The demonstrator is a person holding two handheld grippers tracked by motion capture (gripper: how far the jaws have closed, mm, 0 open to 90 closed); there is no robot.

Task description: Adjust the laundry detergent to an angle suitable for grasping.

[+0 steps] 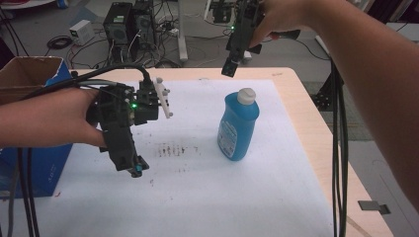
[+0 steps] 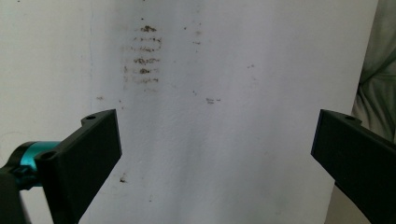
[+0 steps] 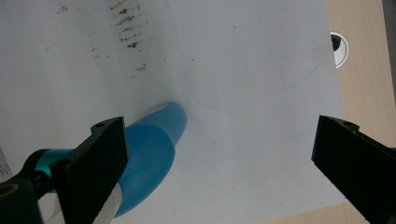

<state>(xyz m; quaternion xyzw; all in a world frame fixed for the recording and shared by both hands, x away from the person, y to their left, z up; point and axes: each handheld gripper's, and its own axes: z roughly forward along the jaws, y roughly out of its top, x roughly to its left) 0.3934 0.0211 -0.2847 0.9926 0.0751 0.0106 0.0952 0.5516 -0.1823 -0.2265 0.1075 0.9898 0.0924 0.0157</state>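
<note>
Grasping has not begun: upright blue plastic bottle with white cap [image 1: 238, 126] stands untouched on the white-papered counter [image 1: 207, 197]; right claw [image 1: 230, 66] hovers above it, left claw [image 1: 132, 165] aside, both spread wide, empty.

Black left tool [image 1: 132, 165] with teal fitting, green light, white plate, black cables, bare forearms

The bottle [image 1: 237, 127] stands upright on the paper sheet [image 1: 207, 197], which lies on the table [image 1: 316, 128]. The stain marks [image 1: 170, 149] lie on the sheet at 9 o'clock from the bottle. The left gripper [image 1: 134, 168] hangs above the sheet at 8 o'clock from the marks. The right gripper [image 1: 229, 69] hangs at 12 o'clock from the bottle. The cardboard box [image 1: 29, 74] sits at the table's 9 o'clock edge.
</note>
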